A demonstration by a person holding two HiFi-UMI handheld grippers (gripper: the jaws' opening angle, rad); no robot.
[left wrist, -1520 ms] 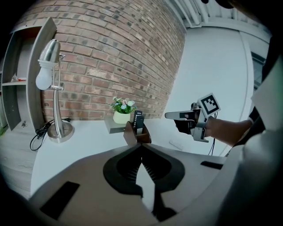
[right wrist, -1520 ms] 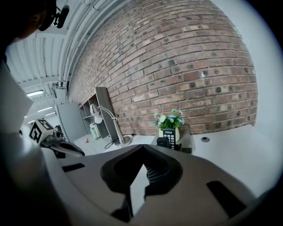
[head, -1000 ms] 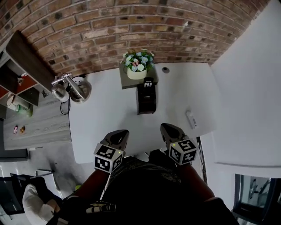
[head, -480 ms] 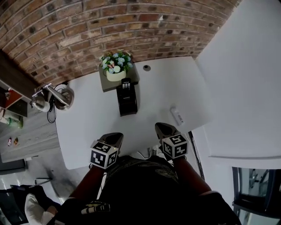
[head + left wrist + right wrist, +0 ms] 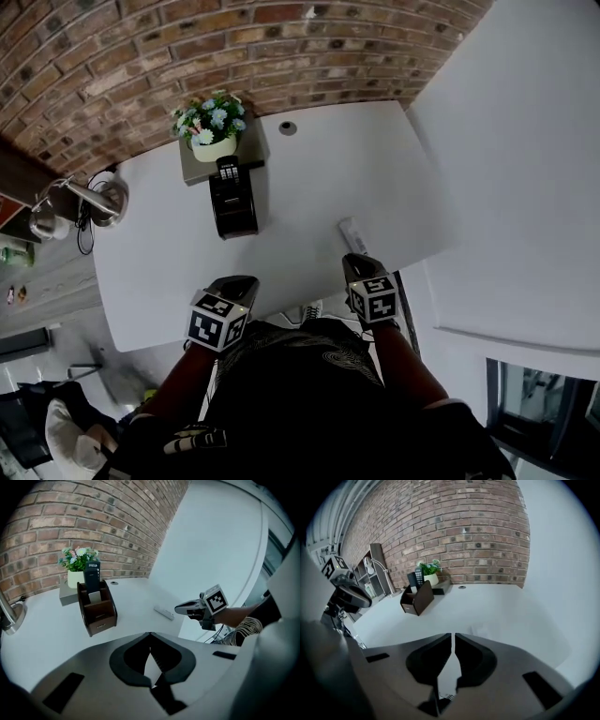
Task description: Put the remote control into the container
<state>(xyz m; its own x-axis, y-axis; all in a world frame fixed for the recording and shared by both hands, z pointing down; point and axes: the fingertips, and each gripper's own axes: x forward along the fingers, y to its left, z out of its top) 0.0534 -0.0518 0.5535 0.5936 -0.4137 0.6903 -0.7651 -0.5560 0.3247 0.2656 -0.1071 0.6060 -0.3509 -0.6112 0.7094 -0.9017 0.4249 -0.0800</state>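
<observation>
A slim white remote control lies on the white table, near its front right edge; it also shows in the left gripper view. The dark brown container stands at the table's back with a black remote upright in it. My right gripper is shut and empty, its tip just short of the white remote. My left gripper is shut and empty, at the table's front edge, well short of the container.
A pot of flowers stands on a grey block behind the container. A cable hole is in the table's back. A metal desk lamp sits at the left. A brick wall runs behind, and a white wall stands at the right.
Both grippers have come forward and down towards the table. The right one has closed in on the white remote. My view has swung, so the table now sits further left.
</observation>
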